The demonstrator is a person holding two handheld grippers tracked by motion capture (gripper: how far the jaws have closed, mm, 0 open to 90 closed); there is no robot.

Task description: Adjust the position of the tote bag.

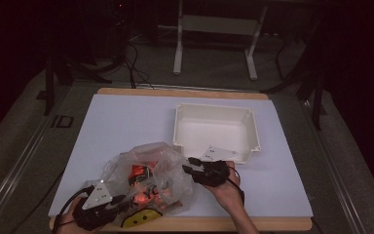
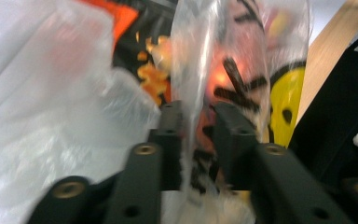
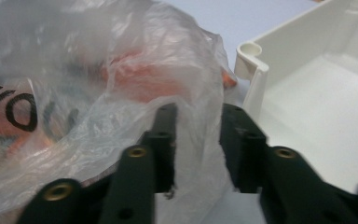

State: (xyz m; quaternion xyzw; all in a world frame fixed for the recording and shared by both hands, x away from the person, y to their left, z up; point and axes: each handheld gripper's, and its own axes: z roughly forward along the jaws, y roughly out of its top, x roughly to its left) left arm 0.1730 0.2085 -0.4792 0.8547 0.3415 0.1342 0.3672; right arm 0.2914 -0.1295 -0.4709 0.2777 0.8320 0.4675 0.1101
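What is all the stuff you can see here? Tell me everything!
plastic bag: one, clear with black writing and a yellow smiley face, near the front edge of the table, left of the middle
packets: number unclear, orange and red, inside the plastic bag
bin: one, white, nothing in it, on the table right of the middle
table: one, pale top with wooden edges
stand: one, white legs, on the floor behind the table
left gripper: one, black, jaws parted with a fold of bag between them
right gripper: one, black, jaws parted around bag film beside the bin
hands: two, holding the grippers at the front edge
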